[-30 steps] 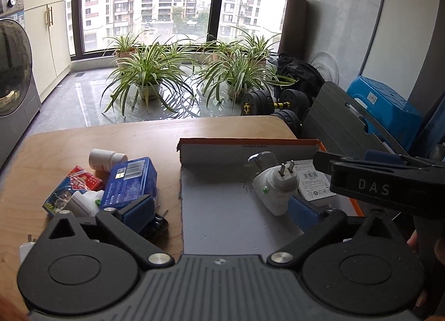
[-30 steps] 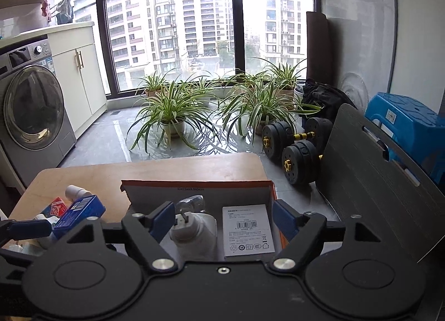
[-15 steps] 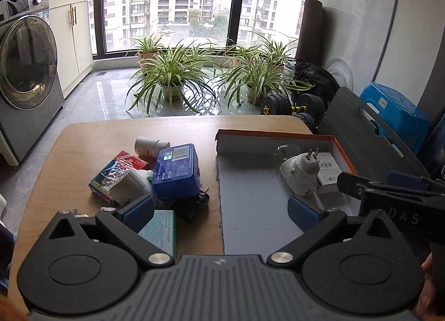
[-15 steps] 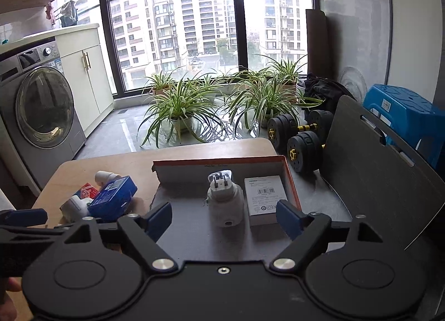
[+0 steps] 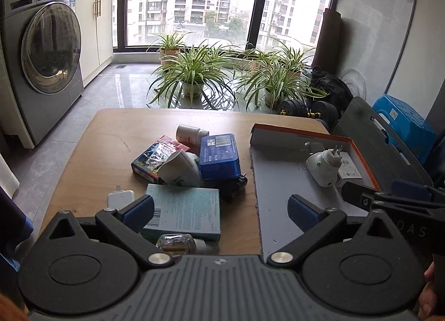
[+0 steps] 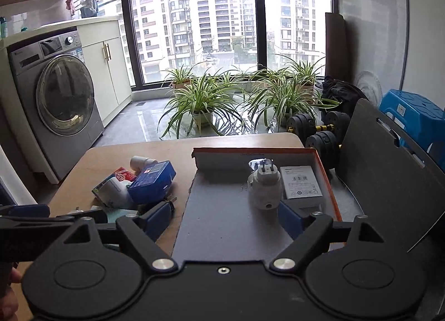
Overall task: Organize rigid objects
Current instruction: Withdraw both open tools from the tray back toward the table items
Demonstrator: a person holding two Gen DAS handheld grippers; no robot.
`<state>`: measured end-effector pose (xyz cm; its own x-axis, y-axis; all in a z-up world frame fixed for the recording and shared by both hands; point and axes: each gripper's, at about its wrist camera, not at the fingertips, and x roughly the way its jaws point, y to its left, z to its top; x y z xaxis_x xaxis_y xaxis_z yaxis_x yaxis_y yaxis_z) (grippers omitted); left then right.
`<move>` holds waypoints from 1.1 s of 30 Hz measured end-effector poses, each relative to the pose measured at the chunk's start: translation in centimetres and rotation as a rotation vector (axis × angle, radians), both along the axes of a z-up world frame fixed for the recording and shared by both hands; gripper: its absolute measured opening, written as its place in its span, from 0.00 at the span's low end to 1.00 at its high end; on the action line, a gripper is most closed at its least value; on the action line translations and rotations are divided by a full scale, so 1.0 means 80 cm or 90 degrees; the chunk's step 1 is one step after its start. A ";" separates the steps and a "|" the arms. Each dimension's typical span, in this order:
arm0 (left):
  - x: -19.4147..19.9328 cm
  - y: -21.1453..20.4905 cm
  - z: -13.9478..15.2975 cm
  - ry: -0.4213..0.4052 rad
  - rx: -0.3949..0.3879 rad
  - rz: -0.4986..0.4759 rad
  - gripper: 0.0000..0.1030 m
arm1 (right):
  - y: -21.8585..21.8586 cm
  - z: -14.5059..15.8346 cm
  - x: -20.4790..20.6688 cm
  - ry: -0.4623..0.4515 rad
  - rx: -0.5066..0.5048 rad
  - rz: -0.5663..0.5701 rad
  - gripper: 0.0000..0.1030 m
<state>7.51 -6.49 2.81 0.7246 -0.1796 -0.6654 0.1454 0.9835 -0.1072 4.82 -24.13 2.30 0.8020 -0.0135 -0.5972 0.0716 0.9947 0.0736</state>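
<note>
The right gripper (image 6: 224, 219) is seen with its jaws spread wide and just opened further, nothing between the pads, low in the frame before the white plug adapter (image 6: 264, 184), which lies in the orange-edged box (image 6: 328, 182) beside a flat white packet (image 6: 300, 182). The left gripper (image 5: 221, 211) is likewise held wide and empty over a pale green carton (image 5: 186, 209). A blue box (image 5: 219, 155) and a white bottle (image 5: 192, 133) are piled at the centre of the worktop (image 5: 111, 137).
</note>
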 end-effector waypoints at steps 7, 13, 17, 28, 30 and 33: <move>-0.009 0.028 -0.004 0.001 0.002 0.023 1.00 | 0.028 -0.005 -0.005 0.010 -0.008 0.024 0.96; -0.016 0.052 -0.015 0.013 0.001 0.034 1.00 | 0.050 -0.015 -0.009 0.023 -0.008 0.044 0.96; -0.018 0.069 -0.024 0.026 -0.003 0.036 1.00 | 0.064 -0.024 -0.010 0.034 -0.008 0.058 0.96; -0.026 0.109 -0.053 0.059 0.000 0.058 1.00 | 0.084 -0.048 -0.012 0.064 0.011 0.084 0.96; -0.026 0.115 -0.058 0.067 -0.001 0.064 1.00 | 0.085 -0.052 -0.012 0.069 0.014 0.086 0.96; -0.026 0.118 -0.065 0.075 -0.006 0.061 1.00 | 0.084 -0.057 -0.012 0.075 0.020 0.086 0.96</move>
